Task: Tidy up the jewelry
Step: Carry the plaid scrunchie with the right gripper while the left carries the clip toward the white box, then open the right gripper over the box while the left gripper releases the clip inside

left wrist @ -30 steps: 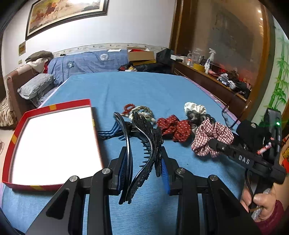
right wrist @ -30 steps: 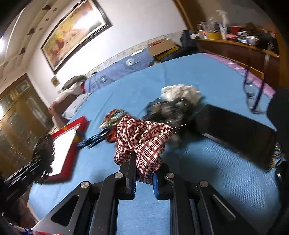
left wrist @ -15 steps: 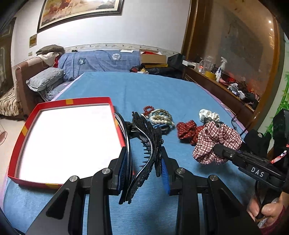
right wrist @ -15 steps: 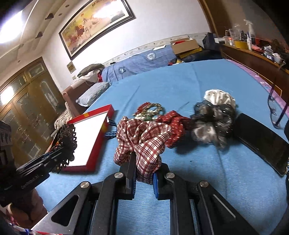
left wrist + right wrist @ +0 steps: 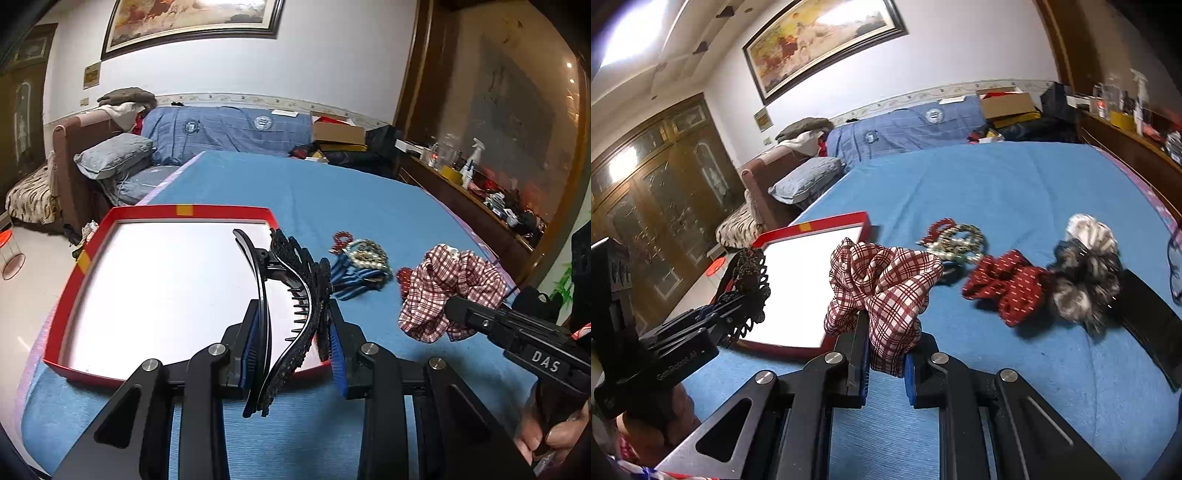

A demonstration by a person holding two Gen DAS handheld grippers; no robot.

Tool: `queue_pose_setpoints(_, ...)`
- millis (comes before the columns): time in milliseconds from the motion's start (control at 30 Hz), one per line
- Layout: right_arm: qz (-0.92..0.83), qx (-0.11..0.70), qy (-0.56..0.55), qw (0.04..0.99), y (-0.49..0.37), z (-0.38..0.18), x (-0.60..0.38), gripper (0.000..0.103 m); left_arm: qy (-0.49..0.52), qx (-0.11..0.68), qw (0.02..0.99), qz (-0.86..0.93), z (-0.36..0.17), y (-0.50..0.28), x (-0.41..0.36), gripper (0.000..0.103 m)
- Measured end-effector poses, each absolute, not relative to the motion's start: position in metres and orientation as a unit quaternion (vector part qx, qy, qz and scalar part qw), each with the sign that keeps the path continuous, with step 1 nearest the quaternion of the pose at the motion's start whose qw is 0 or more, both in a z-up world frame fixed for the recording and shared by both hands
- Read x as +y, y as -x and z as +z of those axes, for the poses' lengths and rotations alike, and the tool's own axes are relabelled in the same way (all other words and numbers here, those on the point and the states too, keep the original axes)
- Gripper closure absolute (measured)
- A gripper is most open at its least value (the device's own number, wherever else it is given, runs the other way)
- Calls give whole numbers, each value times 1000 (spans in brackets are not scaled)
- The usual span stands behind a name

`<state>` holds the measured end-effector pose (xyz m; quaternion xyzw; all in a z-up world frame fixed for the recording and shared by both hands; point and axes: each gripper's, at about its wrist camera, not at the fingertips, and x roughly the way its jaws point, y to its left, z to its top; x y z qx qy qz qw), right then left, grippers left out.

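My left gripper (image 5: 293, 343) is shut on a large black hair clip (image 5: 291, 295) and holds it over the near right edge of the red tray (image 5: 221, 212) with its white floor. My right gripper (image 5: 884, 354) is shut on a red plaid scrunchie (image 5: 882, 280), held above the blue bedspread just right of the tray (image 5: 827, 223). The scrunchie also shows in the left wrist view (image 5: 447, 291), and the clip in the right wrist view (image 5: 750, 273). Beaded bracelets (image 5: 955, 236) lie on the bed beyond.
A red dotted scrunchie (image 5: 1008, 282), a grey-black scrunchie (image 5: 1082, 284) and a white one (image 5: 1089, 230) lie to the right. A black phone (image 5: 1152, 321) lies at the right. A blue striped item (image 5: 351, 278) lies by the bracelets (image 5: 364, 251). A wooden ledge (image 5: 480, 210) borders the bed's right side.
Both grippers have moved left toward the tray with their loads. The black clip now hangs over the tray's near right part, and the plaid scrunchie is close beside the tray.
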<state>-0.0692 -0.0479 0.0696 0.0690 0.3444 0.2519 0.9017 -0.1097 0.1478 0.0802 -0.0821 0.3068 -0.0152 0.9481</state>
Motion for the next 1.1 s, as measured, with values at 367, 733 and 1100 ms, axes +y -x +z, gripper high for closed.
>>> queue_pose_setpoints(367, 283, 345, -51, 893, 58, 88, -10, 87, 73, 300, 951, 26, 95, 111, 192, 71)
queue_pose_setpoints(733, 322, 366, -45, 872, 11, 105, 52, 86, 69, 331, 939, 61, 111, 59, 254, 71)
queue_pose_setpoints(1100, 310, 437, -51, 843, -83, 63, 137, 85, 107, 405, 905, 68, 73, -37, 286, 71)
